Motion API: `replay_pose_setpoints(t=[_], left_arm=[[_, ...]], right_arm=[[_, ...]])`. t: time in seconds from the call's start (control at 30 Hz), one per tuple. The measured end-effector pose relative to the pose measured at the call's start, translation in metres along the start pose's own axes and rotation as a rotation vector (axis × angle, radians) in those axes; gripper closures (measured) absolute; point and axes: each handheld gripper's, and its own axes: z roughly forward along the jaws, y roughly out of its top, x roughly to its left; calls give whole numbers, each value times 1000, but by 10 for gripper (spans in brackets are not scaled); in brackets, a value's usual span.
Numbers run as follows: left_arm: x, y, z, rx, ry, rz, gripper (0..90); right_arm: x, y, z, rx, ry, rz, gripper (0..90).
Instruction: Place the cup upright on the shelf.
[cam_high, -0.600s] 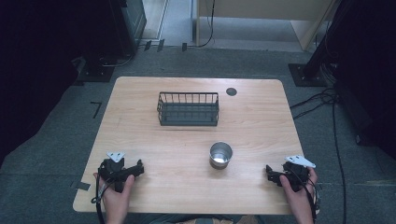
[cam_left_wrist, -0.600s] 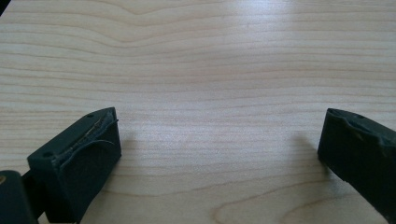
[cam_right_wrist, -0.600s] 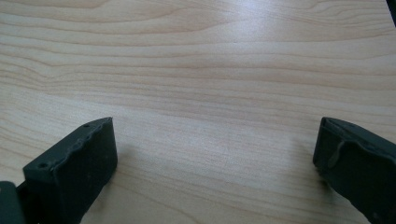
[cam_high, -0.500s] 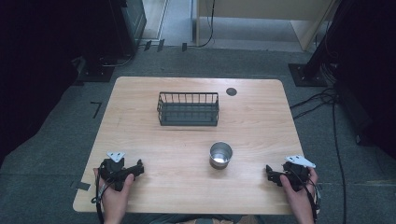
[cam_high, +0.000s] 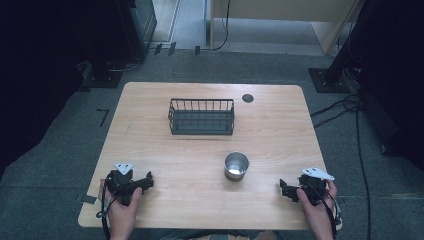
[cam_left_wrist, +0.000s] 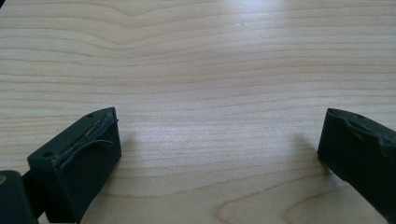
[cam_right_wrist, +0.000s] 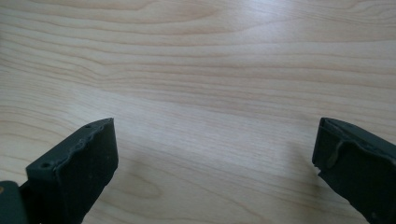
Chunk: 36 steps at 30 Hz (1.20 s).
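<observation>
Compared with the earlier high-view pictures, I am seeing nothing changing: both hands are staying where they were near the front edge of the light wooden table, and the cup and basket are sitting in the same places.

The small round shiny metal cup is standing upright on the table, right of centre, between my two hands but nearer the right one, and well apart from both. Its rim is catching light and its inside is looking bright and empty. Behind it, toward the far edge, the black wire basket is standing apart from it.

I am holding the left gripper low at the front left and the right gripper at the front right, each pointing inward.

The gripper views are giving me what the high view is too small to show: the left gripper has its jaws spread wide over bare wood grain with nothing between them, and the right gripper is likewise gaping and holding nothing.
</observation>
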Motion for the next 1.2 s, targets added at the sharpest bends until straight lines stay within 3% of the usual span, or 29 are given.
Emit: replay_pose_setpoints(t=[0.27, 0.5, 1.2], left_arm=[[0, 0, 0, -1, -1, -1, 0], [0, 0, 0, 0, 0, 0, 0], [0, 0, 0, 1, 0, 4, 0]], right_arm=[[15, 6, -10, -22, 22, -30, 56], [35, 13, -17, -23, 79, -70, 8], [78, 30, -17, -41, 171, -137, 0]])
